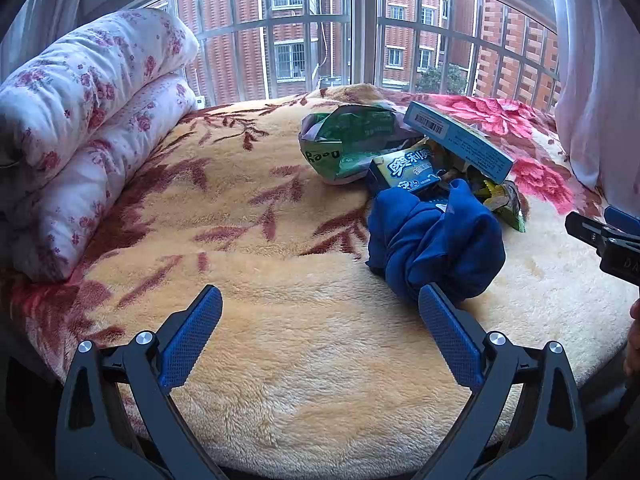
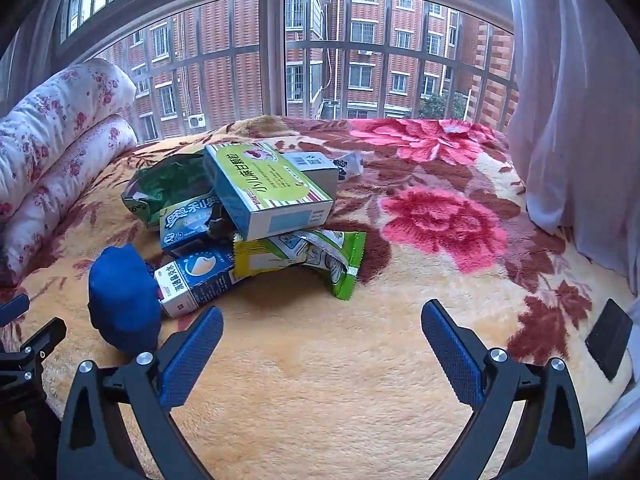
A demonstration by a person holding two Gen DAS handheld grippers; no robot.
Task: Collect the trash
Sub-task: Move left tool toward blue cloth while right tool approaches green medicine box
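Note:
A pile of trash lies on the floral blanket [image 2: 320,360]: a green foil bag [image 2: 168,188], a teal medicine box [image 2: 268,196] on top, a cookie box [image 2: 188,220], a blue-and-white box [image 2: 196,280] and a green-yellow wrapper [image 2: 320,256]. A blue cloth bundle [image 2: 124,300] sits at the pile's near left. In the left wrist view the bundle [image 1: 432,240] lies in front of the green bag [image 1: 348,144] and the box [image 1: 460,140]. My left gripper [image 1: 320,316] is open and empty, near the bundle. My right gripper [image 2: 322,332] is open and empty, just short of the pile.
A rolled floral quilt [image 1: 80,120] lies along the left. A barred window [image 2: 280,60] stands behind the bed and a white curtain [image 2: 580,100] hangs at the right. A black flat object [image 2: 608,336] lies at the blanket's right edge.

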